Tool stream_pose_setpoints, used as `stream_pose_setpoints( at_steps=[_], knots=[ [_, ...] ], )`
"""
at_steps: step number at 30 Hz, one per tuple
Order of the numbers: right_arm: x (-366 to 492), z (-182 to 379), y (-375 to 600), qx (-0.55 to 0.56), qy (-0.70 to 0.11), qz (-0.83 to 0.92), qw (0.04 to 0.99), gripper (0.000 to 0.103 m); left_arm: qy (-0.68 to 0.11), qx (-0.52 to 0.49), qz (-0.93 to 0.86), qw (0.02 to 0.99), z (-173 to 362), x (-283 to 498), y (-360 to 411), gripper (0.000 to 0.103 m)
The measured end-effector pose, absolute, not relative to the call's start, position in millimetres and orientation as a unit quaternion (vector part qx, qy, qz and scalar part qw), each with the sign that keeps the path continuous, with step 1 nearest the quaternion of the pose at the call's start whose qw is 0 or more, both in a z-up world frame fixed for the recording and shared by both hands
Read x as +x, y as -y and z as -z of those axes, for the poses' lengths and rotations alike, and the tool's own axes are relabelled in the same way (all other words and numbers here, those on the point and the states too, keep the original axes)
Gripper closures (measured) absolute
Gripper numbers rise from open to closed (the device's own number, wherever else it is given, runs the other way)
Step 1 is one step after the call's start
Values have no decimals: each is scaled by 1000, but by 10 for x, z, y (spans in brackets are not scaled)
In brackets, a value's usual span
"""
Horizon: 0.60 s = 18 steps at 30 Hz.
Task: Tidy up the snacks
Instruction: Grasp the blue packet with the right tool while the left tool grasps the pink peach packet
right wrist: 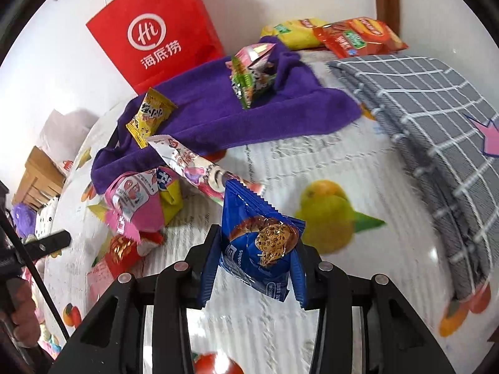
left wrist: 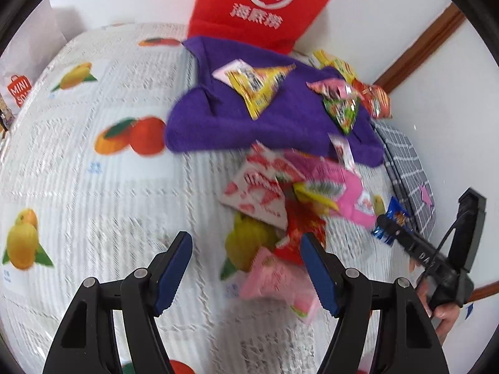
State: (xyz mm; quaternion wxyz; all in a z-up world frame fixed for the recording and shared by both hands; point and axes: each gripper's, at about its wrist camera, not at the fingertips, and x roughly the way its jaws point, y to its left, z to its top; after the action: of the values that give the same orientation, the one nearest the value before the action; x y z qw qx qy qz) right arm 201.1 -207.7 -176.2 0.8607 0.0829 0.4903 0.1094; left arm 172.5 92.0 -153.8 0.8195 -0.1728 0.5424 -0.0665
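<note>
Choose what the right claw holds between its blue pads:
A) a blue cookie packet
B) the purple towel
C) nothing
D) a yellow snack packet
A: in the right wrist view, the blue cookie packet sits clamped in the right claw.

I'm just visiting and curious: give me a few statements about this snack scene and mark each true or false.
1. The right gripper holds a blue cookie packet. True.
2. The left gripper holds a pink snack. False: its jaws stand open with nothing between them.
3. A red paper bag stands behind the purple towel. True.
4. The purple towel has no snacks on it. False: a yellow packet and a green-and-pink packet lie on it.
5. The grey checked cloth is covered in snacks. False: its visible surface is bare.
</note>
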Motion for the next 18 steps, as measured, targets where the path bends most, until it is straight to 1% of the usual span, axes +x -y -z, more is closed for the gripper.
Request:
stream_pose_setpoints(
  at_steps=[6, 10, 18],
  knots=[
    [1799, 1672, 2202, 88, -481, -113, 865, 62, -559, -184, 73, 806, 1681, 1490, -759, 33],
    [1710, 1638, 2284, 94, -476, -120, 866, 62, -559, -195, 89, 801, 1678, 1355, -689, 33],
    [1576, 1661, 2421, 106, -476, -127, 864, 62, -566, -201, 82, 795, 1761, 1453, -447, 33]
  ],
)
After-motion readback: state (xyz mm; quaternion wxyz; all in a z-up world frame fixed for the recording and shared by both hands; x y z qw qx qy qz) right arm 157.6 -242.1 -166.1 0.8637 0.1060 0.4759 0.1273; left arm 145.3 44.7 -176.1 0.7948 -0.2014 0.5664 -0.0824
